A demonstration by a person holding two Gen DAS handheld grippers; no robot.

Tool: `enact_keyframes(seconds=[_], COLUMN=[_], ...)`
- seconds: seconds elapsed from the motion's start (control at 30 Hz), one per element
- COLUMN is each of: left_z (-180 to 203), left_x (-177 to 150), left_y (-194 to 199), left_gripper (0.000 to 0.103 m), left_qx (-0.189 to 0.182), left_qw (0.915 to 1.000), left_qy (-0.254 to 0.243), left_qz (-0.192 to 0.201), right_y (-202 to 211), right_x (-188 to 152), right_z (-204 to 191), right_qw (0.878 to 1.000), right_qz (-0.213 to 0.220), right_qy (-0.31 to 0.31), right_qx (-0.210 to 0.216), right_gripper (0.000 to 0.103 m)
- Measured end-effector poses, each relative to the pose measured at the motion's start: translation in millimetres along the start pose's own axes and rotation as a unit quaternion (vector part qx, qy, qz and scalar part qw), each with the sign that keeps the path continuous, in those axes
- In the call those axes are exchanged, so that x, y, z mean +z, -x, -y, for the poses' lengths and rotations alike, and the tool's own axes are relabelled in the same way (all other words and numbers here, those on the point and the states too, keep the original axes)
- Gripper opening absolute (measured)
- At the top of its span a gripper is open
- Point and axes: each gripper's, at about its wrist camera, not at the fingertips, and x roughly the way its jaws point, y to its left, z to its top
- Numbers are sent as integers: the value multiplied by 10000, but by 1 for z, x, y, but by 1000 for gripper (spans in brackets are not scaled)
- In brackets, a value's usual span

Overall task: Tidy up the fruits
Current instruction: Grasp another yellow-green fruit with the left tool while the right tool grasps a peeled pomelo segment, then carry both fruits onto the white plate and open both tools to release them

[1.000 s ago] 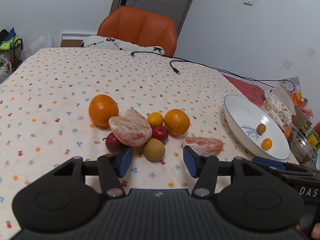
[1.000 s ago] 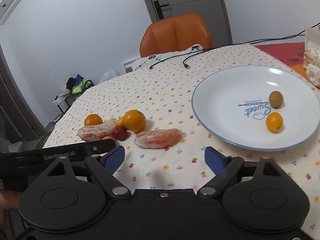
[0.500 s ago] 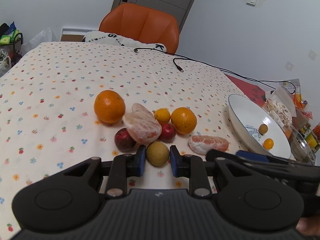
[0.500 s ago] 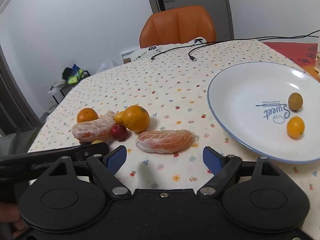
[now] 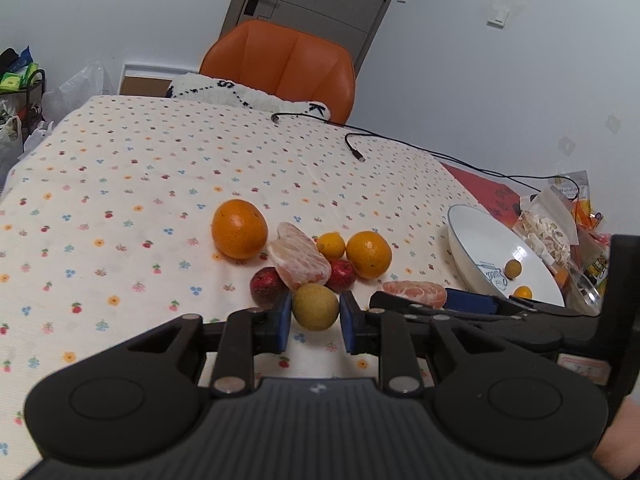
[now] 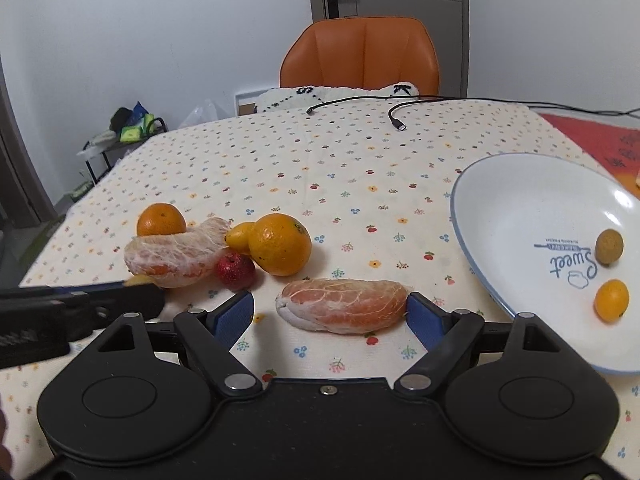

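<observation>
Low wrist views, shared fruit pile (image 5: pixel 304 264)

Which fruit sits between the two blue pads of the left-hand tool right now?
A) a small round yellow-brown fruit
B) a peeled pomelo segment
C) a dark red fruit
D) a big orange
A: in the left wrist view the left gripper has its blue pads on either side of the small yellow-brown fruit, with the dark red fruit just outside the left pad.

I saw both feeds evenly lit by soft indoor light, with only faint shadows under the fruit. The plate (image 6: pixel 520 200) carried a small glare near its rim. Fisheye bending curved the walls and darkened the corners; focus stayed sharp throughout.
</observation>
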Motion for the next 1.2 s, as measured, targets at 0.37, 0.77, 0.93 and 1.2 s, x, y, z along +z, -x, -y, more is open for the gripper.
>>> enact_keyframes(seconds=[0.37, 0.77, 0.93, 1.2], left_z=[-5, 22, 34, 58], left_x=[0, 2, 3, 7], left_y=[15, 28, 29, 25], left_gripper=[24, 24, 24, 24], left_qx=[57, -47, -78, -203], left_qw=[9998, 9992, 9989, 9979], left_qy=[28, -210, -308, -483], left_qz=[178, 323, 344, 381], right_y=[6, 52, 66, 86], right_x=[-3, 0, -1, 0], right_z=[-3, 8, 20, 48], right_qw=[9998, 9982, 9973, 9956], right_qz=[67, 558, 705, 906], right_qy=[195, 79, -67, -257], right_qx=[-63, 196, 173, -2], right_gripper=[67, 66, 66, 66])
